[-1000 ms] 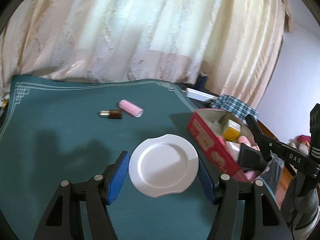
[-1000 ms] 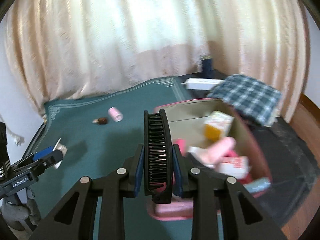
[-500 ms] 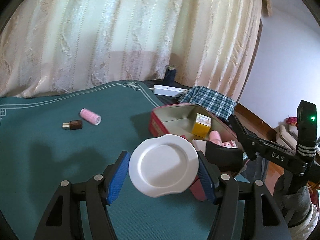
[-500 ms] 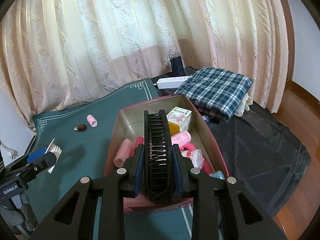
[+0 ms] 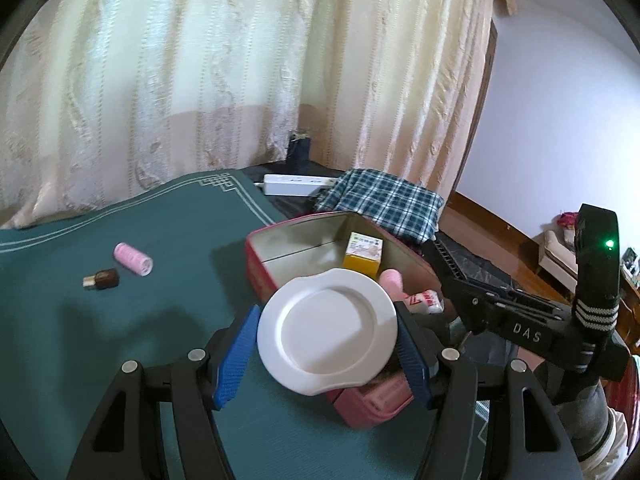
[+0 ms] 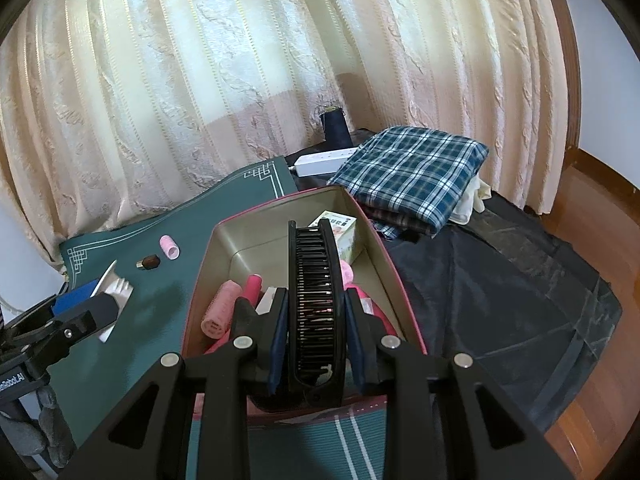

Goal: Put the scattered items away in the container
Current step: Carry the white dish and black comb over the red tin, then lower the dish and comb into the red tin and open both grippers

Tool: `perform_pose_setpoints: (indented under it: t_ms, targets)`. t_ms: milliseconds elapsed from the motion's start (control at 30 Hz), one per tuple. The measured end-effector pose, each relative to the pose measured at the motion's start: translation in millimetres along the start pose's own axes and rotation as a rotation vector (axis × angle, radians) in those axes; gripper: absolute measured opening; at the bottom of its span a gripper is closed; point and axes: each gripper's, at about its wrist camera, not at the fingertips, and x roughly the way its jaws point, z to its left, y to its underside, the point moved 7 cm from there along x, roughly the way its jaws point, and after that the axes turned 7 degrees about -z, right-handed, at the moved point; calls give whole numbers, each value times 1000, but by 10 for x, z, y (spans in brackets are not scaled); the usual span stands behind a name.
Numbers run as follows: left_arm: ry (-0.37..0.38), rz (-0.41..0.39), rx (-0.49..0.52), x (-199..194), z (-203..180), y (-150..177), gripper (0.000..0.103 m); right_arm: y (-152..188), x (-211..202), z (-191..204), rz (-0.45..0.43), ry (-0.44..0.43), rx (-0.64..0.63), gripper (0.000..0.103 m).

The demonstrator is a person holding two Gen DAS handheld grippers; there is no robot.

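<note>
My left gripper (image 5: 326, 350) is shut on a white round plate (image 5: 328, 326), held over the near corner of the red tin box (image 5: 260, 258). My right gripper (image 6: 316, 338) is shut on a black comb (image 6: 314, 300), which points lengthwise over the box (image 6: 384, 248). Inside the box lie pink hair rollers (image 6: 222, 308), a yellow carton (image 5: 362, 254) and other small packets. On the green mat a pink roller (image 5: 133, 259) and a small brown bottle (image 5: 101, 279) remain loose. The right gripper with its comb also shows in the left wrist view (image 5: 460, 280).
A folded plaid cloth (image 6: 412, 174), a white power strip (image 6: 324, 162) and a dark spool (image 6: 334, 126) lie behind the box on a black sheet. Curtains hang along the back. The wooden floor drops off to the right.
Both grippers have swung toward the box. The plate, earlier over bare mat, now overlaps the box's near corner. The comb has moved from the box's left rim to over its inside.
</note>
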Motion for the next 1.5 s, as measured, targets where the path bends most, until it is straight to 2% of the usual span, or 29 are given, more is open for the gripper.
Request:
perform_pose_setpoints:
  t_ms: [600,667,700,733,1067,1133,1200,1233,1500]
  targets:
    - [49,45,10,482,-264,-58,68,-43,69,-82,7,4,6,29]
    - [54,53,-6,516,-256,-55,73,-42,81,-88,9,11,5,29]
    - [54,52,-14,523,-248,-57,83,-39,93,-95,12,14,4,30]
    - [53,47,-22,523,-237,-60,85,-33,107,-105,16,16,9,30]
    - [16,42,-59,496,-64,-55,85,37,191,-119,62,-11,42,31]
    - [12,40,-63,469,-36,-55,85,27,178,-110,57,-13,44,40]
    - [9,36,-67,447,-11,-57,85,8,153,-107,45,-11,48,69]
    - [8,35,-68,440,-6,-58,85,-7,130,-101,32,-9,46,74]
    - [-19,34,-82,372,127,-27,85,-55,64,110,2,-17,-13,76]
